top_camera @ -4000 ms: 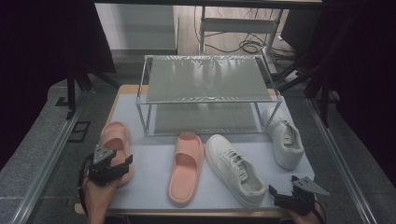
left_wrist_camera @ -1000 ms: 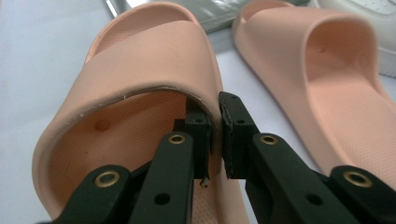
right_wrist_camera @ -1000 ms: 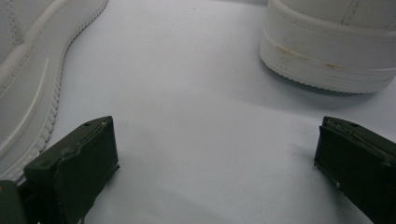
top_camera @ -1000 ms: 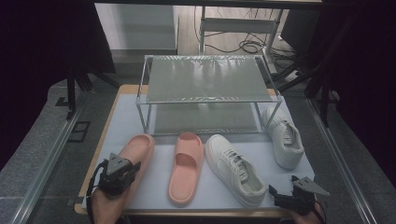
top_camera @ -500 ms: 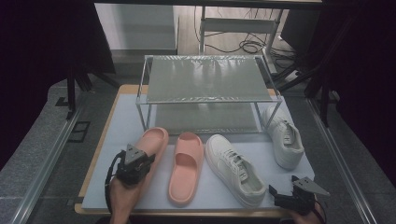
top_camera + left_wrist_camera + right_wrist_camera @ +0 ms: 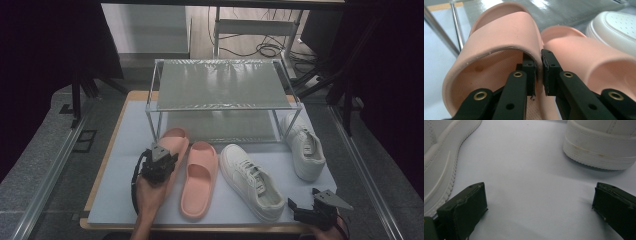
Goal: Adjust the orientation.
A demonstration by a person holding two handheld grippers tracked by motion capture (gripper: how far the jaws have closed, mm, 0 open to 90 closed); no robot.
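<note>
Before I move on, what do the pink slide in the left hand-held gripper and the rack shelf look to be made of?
The pink slide looks like soft moulded foam or rubber: matte, one-piece, with a fine dotted footbed, and its strap edge is pinched between the left hand-held gripper pads. The rack shelf seems frosted glass or plastic, showing soft reflections, on shiny metal tubes; I can't tell which.

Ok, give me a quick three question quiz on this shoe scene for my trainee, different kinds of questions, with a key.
1. True or false: the left gripper is shut on the strap edge of the left pink slipper.
2. Which stands open over the bare mat: A, the left gripper; B, the right gripper?
3. How many white sneakers lie by the metal rack?

Key: 1 true. 2 B. 3 two, the near sneaker and the far sneaker.
</note>
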